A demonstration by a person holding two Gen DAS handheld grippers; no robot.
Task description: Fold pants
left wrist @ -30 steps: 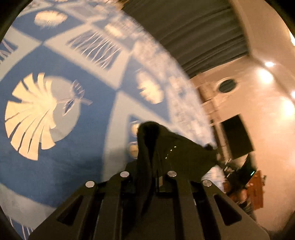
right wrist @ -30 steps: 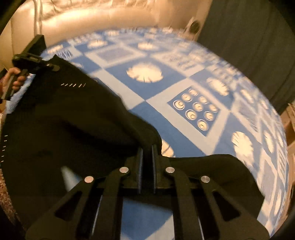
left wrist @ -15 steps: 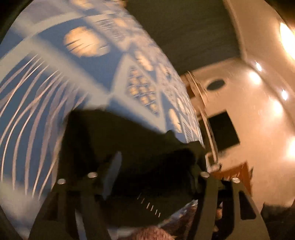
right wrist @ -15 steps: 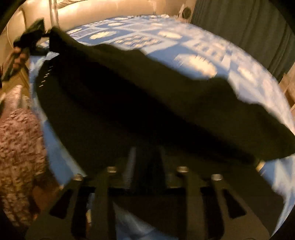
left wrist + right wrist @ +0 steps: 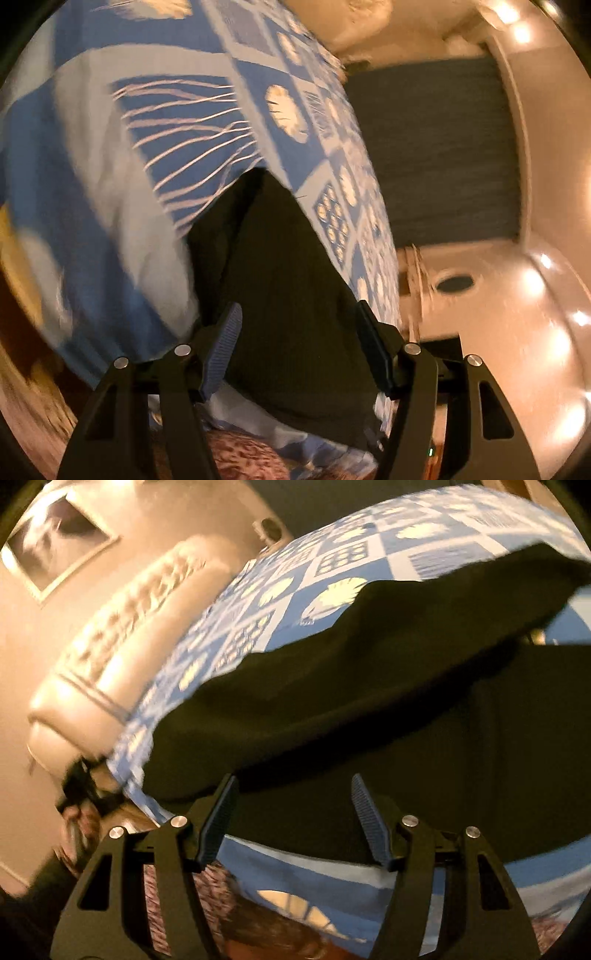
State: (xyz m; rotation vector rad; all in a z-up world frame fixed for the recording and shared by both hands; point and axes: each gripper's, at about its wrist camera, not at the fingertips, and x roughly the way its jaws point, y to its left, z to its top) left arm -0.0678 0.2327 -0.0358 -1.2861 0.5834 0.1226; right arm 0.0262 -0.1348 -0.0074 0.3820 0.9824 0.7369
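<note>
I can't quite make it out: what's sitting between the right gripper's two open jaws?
In the right wrist view, the right gripper has only the black pants showing between its spread jaws, lying on the blue patterned bedspread.

Black fingers (image 5: 229,343), ridged blue-grey pads (image 5: 365,812), silver screws

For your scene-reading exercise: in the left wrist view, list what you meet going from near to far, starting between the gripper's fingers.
Left gripper, jaws open → black pants → blue patterned bedspread → pale headboard.
</note>
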